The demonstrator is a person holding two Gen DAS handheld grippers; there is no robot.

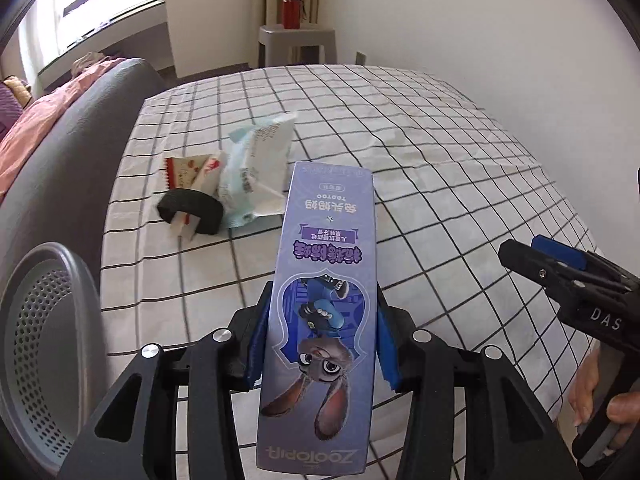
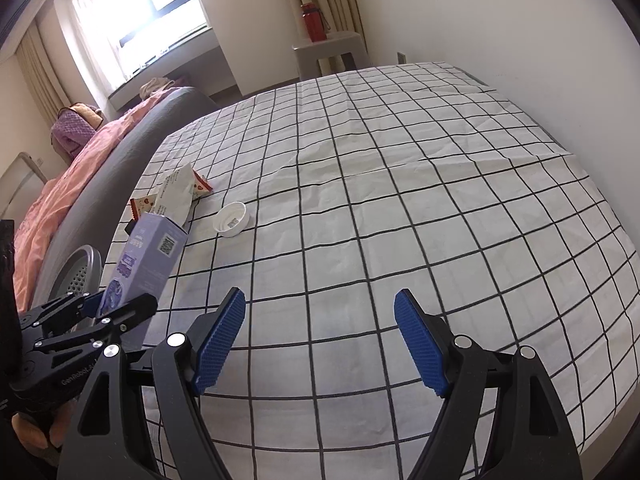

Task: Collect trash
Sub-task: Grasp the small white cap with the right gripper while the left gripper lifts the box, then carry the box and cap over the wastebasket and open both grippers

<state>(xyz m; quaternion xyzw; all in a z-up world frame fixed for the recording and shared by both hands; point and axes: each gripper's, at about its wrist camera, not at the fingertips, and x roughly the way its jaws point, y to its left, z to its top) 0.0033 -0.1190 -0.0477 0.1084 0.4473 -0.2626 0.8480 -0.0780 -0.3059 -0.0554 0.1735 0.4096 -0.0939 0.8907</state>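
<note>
Left gripper [image 1: 320,344] clamped on purple box [image 1: 324,280], lifted above checked bed [image 1: 400,152]; right gripper [image 2: 320,344] wide open, empty. Risk: long box pivoting loose, missing grey bin [image 1: 44,344].

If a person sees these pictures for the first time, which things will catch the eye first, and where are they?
The purple cartoon box stands out first, clamped in the left tool above the checked sheet. Behind it, near the sheet's left edge, lie crumpled snack wrappers and a black band. The right tool hangs open and empty, with a white lid farther ahead.
</note>
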